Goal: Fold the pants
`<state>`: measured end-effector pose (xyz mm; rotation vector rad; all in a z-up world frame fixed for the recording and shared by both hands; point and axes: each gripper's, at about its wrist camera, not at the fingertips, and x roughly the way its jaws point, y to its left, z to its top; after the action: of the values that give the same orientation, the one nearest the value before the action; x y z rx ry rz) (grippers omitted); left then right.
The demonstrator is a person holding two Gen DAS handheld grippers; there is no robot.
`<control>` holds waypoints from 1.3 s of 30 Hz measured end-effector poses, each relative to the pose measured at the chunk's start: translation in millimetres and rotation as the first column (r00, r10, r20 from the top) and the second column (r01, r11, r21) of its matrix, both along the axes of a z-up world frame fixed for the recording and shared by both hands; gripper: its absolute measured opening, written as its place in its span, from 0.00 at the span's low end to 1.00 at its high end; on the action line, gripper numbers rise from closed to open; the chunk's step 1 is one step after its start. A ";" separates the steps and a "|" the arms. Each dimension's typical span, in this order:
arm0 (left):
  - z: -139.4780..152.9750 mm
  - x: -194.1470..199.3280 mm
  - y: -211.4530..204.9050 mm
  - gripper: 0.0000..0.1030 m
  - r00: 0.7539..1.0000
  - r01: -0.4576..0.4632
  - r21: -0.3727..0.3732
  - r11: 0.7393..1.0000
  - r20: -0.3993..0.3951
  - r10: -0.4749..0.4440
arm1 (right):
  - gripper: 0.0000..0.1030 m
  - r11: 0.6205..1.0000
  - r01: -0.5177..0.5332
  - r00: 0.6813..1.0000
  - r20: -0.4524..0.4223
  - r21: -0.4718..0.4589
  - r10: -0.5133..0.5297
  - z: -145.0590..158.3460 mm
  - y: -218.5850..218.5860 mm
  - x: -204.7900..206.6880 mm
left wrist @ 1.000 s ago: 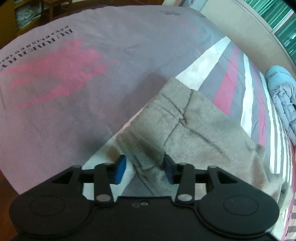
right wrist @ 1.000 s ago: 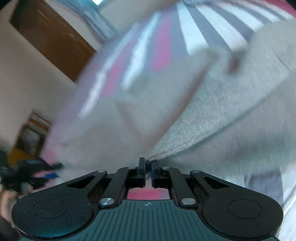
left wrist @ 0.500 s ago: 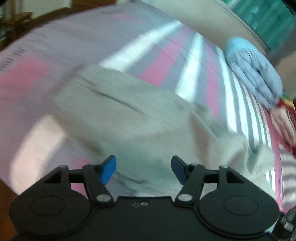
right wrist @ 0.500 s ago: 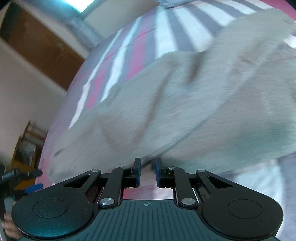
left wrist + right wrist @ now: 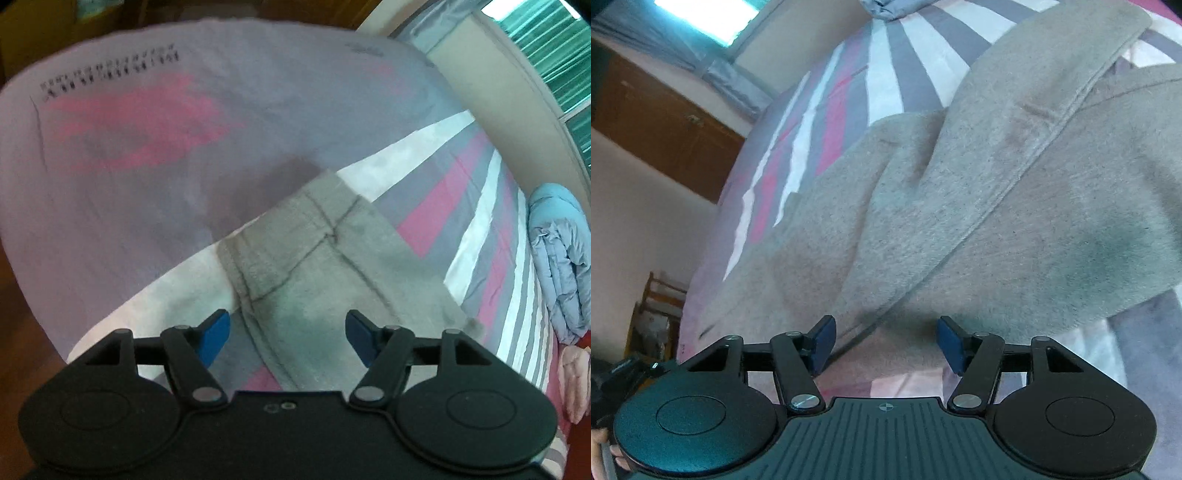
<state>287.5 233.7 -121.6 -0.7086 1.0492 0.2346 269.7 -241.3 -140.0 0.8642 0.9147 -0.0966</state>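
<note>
Grey-brown fleece pants point(image 5: 332, 266) lie on a striped bed sheet point(image 5: 436, 206). In the left wrist view their seamed end points away and the cloth runs back between the fingers. My left gripper point(image 5: 288, 338) is open and empty just above the cloth. In the right wrist view the pants point(image 5: 997, 192) fill most of the frame, folded over with a raised seam running diagonally. My right gripper point(image 5: 886, 341) is open and empty at the pants' near edge.
A blue quilted bundle point(image 5: 557, 258) lies at the right side of the bed. The sheet's plain mauve part with a pink print point(image 5: 140, 125) spreads to the left. A brown wooden door point(image 5: 665, 129) and a chair point(image 5: 657, 306) stand beyond the bed.
My right gripper was shut on a pants edge and has opened, letting the cloth drop flat. My left gripper has opened wider and swung back over the seamed end.
</note>
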 end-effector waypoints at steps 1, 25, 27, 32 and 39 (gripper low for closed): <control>-5.9 2.5 1.0 0.59 1.000 -0.005 -0.004 1.000 -0.014 0.005 | 0.59 1.000 0.014 1.000 -0.004 0.009 -0.014 -1.9 -1.3 1.9; -24.9 1.9 -1.5 0.26 1.000 -0.028 0.076 0.997 -0.012 0.029 | 0.13 0.987 -0.115 0.993 -0.012 -0.109 0.114 -2.4 52.5 18.7; -13.6 -8.8 -13.7 0.26 1.000 0.018 0.093 0.996 0.003 -0.018 | 0.13 0.995 -0.092 0.995 -0.031 -0.035 0.090 -10.4 42.7 12.2; 3.3 -17.6 -69.6 0.26 0.981 0.186 0.059 0.981 0.037 -0.188 | 0.14 0.999 -0.019 1.000 -0.001 -0.050 0.019 1.2 5.1 -5.3; -22.6 -7.1 -154.3 0.29 0.945 0.328 0.093 0.940 -0.013 -0.328 | 0.22 0.987 0.158 0.986 -0.047 0.010 -0.157 -11.7 -57.2 -12.4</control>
<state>280.4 79.4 -144.2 -0.4392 1.1290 -0.0058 257.3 -298.5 -151.7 0.9499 0.8897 -0.2482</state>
